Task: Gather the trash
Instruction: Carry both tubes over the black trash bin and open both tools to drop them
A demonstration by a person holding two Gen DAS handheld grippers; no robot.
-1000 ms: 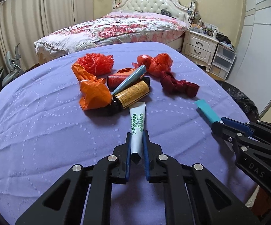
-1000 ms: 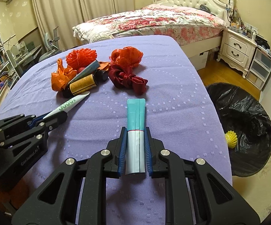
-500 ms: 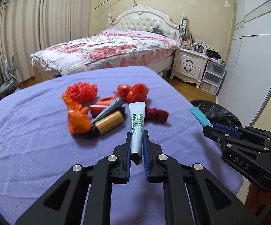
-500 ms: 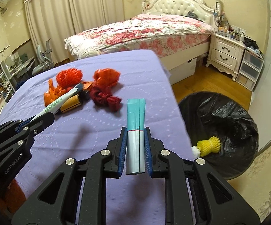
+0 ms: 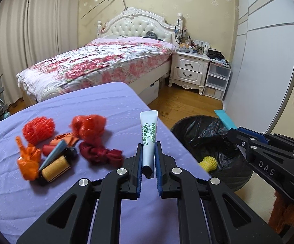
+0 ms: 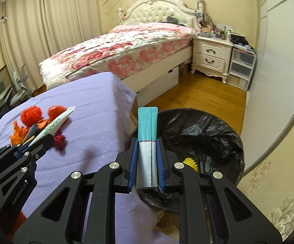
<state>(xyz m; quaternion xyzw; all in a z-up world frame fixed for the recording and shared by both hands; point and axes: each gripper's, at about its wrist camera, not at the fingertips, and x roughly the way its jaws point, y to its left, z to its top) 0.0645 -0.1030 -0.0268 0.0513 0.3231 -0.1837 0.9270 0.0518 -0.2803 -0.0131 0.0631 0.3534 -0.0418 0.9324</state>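
Lifted clear of the purple table since a second ago, the left gripper stays clenched low on the white tube, a light, squashy thing best held near its stiff cap end, now carried toward the black-lined bin and away from the orange and red scraps. From the right wrist, the right gripper likewise grips the teal tube at its lower half, now hanging over the bin rather than over the cloth; the tube looks flat, light and a bit slippery.

Even, warm indoor light; soft shadows under the trash pile. Slight motion blur there. Strong fisheye curvature, dark vignetted corners.
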